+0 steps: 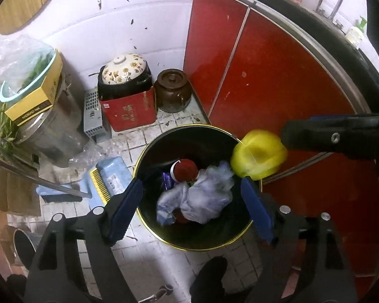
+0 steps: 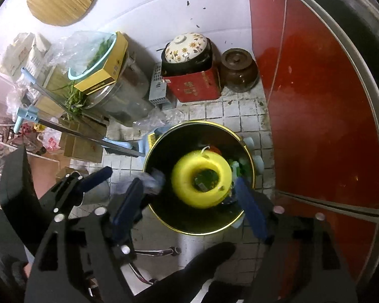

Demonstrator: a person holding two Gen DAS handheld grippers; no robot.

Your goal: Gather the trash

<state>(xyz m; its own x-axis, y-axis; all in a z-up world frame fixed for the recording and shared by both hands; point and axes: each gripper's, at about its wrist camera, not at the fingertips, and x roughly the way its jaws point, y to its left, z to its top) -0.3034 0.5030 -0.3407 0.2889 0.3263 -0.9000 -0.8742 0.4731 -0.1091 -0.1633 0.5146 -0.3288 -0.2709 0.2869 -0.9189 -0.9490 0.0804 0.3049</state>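
Both my tongs hang over the black gold-rimmed bin (image 1: 189,237) on the tiled floor (image 1: 149,252). My left tongs (image 1: 192,209) are spread wide and grip nothing; their blue pads (image 1: 125,212) flank the bin's mouth. My right tongs (image 2: 189,199) are likewise spread wide, with nothing clamped between them. The yellow ring-shaped piece of trash (image 2: 201,178) sits blurred between the right pads, over the bin's opening; I cannot tell whether it touches anything. Inside the bin lie a crumpled pale bag (image 1: 202,197) and a red-lidded item (image 1: 185,170). Beside the bin lies a blue dustpan (image 1: 108,176). Further off stand a red box (image 1: 128,111) carrying a flowered pot (image 1: 123,69), and a brown jar (image 1: 173,89) against the red cabinet (image 1: 265,80).
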